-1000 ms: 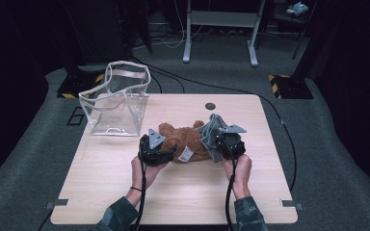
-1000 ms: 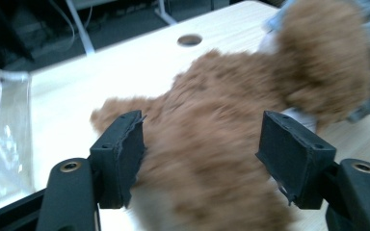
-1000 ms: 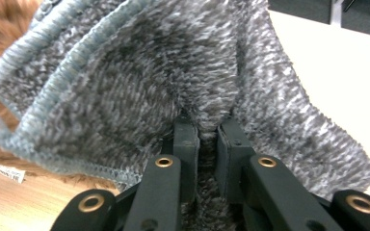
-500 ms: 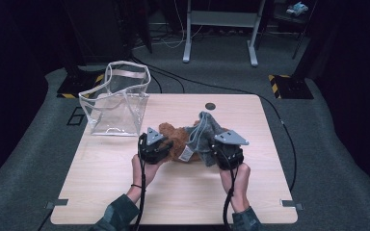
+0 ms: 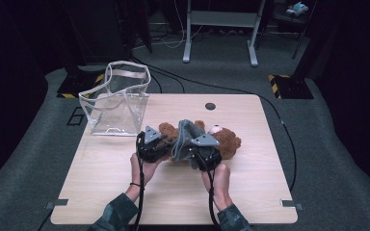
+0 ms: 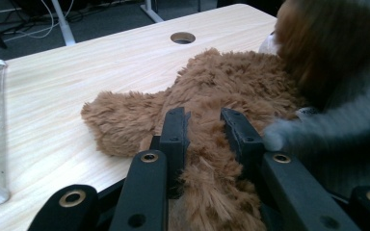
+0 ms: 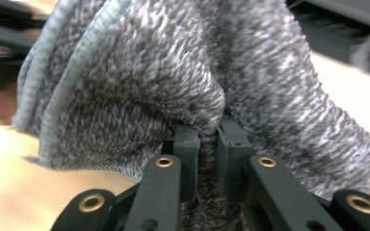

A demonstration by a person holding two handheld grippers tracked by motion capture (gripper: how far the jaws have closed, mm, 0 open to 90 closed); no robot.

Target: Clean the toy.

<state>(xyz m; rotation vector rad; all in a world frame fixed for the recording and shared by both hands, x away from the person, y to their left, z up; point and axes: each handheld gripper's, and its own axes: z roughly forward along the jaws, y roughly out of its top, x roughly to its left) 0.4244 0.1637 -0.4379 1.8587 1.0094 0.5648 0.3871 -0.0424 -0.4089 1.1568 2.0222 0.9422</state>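
A brown teddy bear lies on the wooden table, head to the right. A grey knit garment is bunched around its middle. My left gripper is shut on a furry limb of the bear; its jaws have just been closing, and the fur is now squeezed between them. My right gripper is shut on a fold of the grey garment, which is pinched tight between its pads. In the left gripper view the garment is blurred at the right.
A clear plastic bag stands open at the table's far left corner. A round cable hole sits near the far edge. Cables trail from both grippers along the person's forearms. Dark floor and table legs lie beyond.
The right gripper has drawn the grey garment leftward along the bear, baring the bear's head at the right. The left gripper has closed on the bear's limb and stayed in place.
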